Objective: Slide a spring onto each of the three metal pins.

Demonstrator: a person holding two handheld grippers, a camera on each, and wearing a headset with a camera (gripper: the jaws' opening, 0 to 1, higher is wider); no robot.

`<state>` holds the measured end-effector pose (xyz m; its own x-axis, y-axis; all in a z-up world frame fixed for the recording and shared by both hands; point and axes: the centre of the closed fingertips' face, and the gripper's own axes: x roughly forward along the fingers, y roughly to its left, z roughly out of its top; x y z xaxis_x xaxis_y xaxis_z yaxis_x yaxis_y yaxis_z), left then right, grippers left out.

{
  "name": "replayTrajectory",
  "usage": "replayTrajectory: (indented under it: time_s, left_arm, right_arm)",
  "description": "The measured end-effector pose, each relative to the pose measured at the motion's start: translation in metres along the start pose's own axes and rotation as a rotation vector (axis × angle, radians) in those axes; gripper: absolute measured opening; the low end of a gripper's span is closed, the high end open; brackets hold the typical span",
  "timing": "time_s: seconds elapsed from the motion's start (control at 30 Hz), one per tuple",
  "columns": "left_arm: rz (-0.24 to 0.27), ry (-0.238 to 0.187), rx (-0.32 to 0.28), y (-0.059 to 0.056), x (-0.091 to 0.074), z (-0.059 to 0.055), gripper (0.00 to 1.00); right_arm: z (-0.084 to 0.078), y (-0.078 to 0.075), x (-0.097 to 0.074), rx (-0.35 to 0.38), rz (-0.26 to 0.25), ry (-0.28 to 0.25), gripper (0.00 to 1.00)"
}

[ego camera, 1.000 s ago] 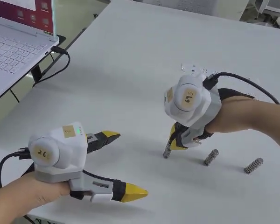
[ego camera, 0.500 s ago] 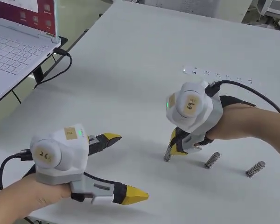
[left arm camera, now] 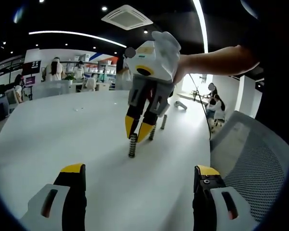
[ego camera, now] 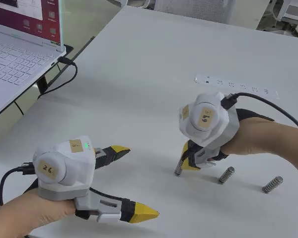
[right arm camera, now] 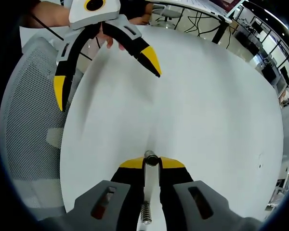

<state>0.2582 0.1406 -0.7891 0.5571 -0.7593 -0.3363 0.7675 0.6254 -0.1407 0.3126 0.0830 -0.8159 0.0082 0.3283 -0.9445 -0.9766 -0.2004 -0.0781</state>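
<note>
Pinching a spring (ego camera: 179, 167) upright on the bench (ego camera: 139, 74): my right gripper (ego camera: 187, 162), jaws closed; left gripper (ego camera: 140, 181), jaws wide, empty.

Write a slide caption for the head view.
Right gripper shut on a spring standing on the white table; left gripper open nearby; two more springs lie beside.

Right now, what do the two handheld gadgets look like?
Each tool is a rounded white housing on a grey base, with black jaws tipped in yellow. The left tool carries tan stickers, one marked 26, and a green light; the right tool has a numbered tan sticker. A black cable runs from each. Both forearms are bare.
</note>
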Motion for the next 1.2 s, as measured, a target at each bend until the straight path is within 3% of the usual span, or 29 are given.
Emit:
replayTrajectory:
  time_s: [0.63, 0.97, 1.2]
  left_arm:
    - [0.008, 0.008, 0.006, -0.002, 0.0, 0.003, 0.9]
    - [0.01, 0.018, 0.03, -0.003, 0.003, 0.014, 0.9]
    - [0.009, 0.032, 0.035, -0.004, 0.005, 0.014, 0.9]
  right_arm:
    - [0.003, -0.001, -0.002, 0.02, -0.007, -0.05, 0.1]
    - [0.008, -0.001, -0.009, 0.047, -0.021, -0.112, 0.13]
    - [0.008, 0.0, -0.012, 0.064, -0.04, -0.147, 0.15]
